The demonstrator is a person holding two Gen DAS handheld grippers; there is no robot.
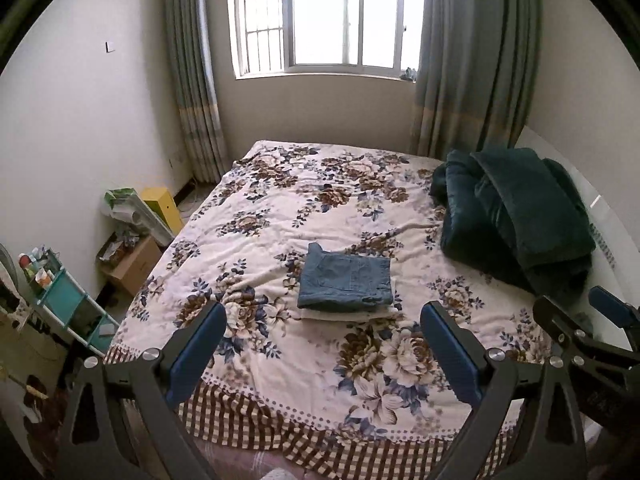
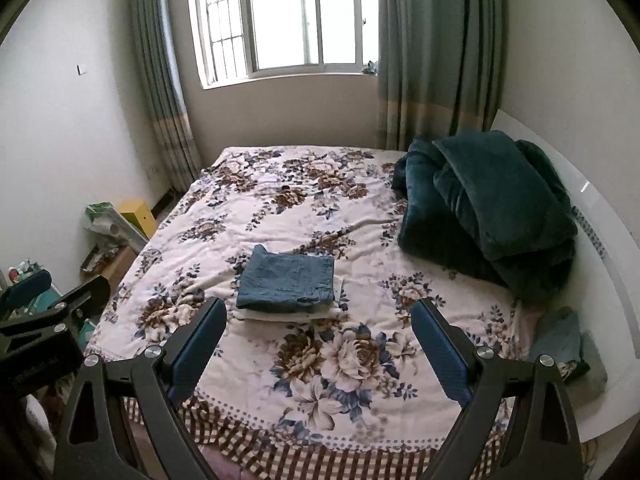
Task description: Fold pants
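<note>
Folded blue denim pants (image 1: pixel 345 282) lie on top of a folded white garment (image 1: pixel 348 314) in the middle of the floral bed cover (image 1: pixel 280 208). The stack also shows in the right wrist view (image 2: pixel 288 282). My left gripper (image 1: pixel 324 320) is open and empty, held above the near part of the bed, short of the stack. My right gripper (image 2: pixel 318 318) is open and empty too, beside the left one. The right gripper shows at the right edge of the left wrist view (image 1: pixel 580 312).
A heap of dark green blanket (image 1: pixel 516 212) lies at the bed's right side by the white headboard (image 2: pixel 600 216). A small grey-blue cloth (image 2: pixel 560 344) lies at the near right. Boxes (image 1: pixel 132 264) and a teal shelf (image 1: pixel 68 300) stand on the floor at left.
</note>
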